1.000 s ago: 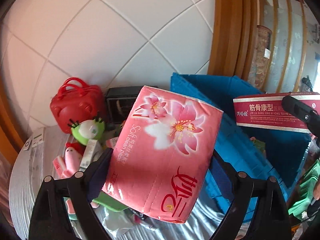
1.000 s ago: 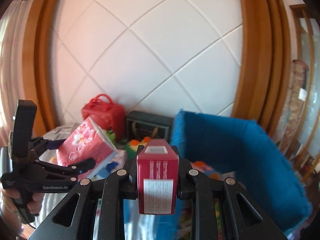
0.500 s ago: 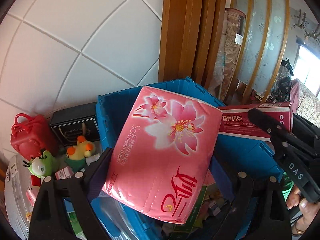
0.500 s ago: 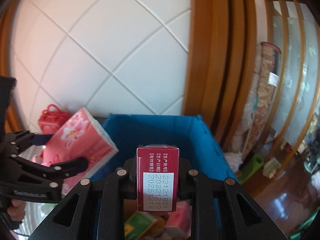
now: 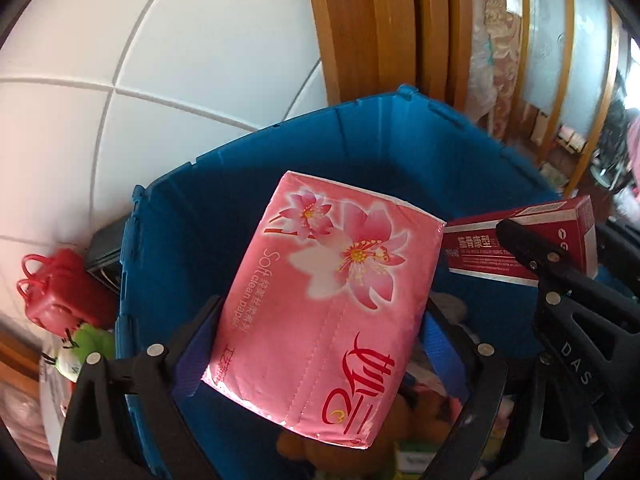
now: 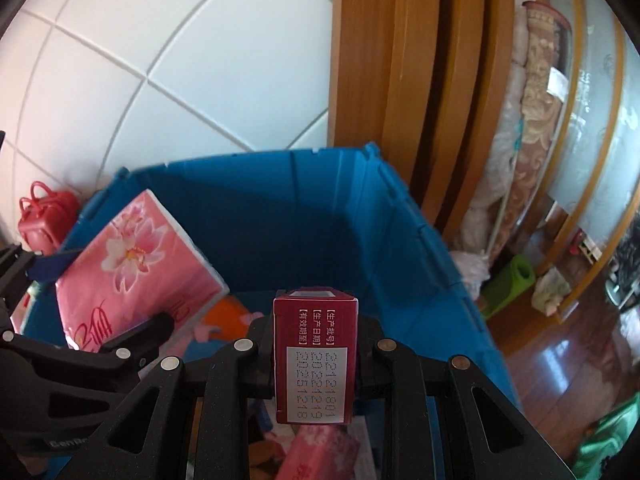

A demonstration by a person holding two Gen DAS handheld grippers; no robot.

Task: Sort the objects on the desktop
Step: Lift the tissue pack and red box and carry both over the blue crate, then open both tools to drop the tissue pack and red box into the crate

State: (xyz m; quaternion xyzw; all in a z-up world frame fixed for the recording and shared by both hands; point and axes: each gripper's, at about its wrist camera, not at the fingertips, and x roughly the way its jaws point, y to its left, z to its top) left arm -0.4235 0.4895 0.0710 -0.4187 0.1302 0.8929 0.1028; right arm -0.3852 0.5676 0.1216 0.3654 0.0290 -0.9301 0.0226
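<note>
The left gripper [image 5: 320, 332] is clamping the pink tissue pack [image 5: 324, 292], jaws pressed against its two sides, and is holding it in the centre of the left wrist frame, above the open blue bin [image 5: 248, 184]. The right gripper [image 6: 316, 344] is closed on a dark red medicine box [image 6: 314, 356], gripped end-on at lower centre of the right wrist frame, also above the bin interior. Assorted items are lying on the bin floor beneath both loads; their identity is unclear. A red toy case [image 5: 56, 288] and a green plush toy [image 5: 90, 344] are sitting outside the bin at the left edge of the left wrist frame. Judgement: the step in hand is depositing both items. To do it well, each gripper should be lowering its load inside the walls before opening, with the two releases kept apart so the soft pack is not landing on the box. The pack is sitting tilted, so it may roll on release.
</note>
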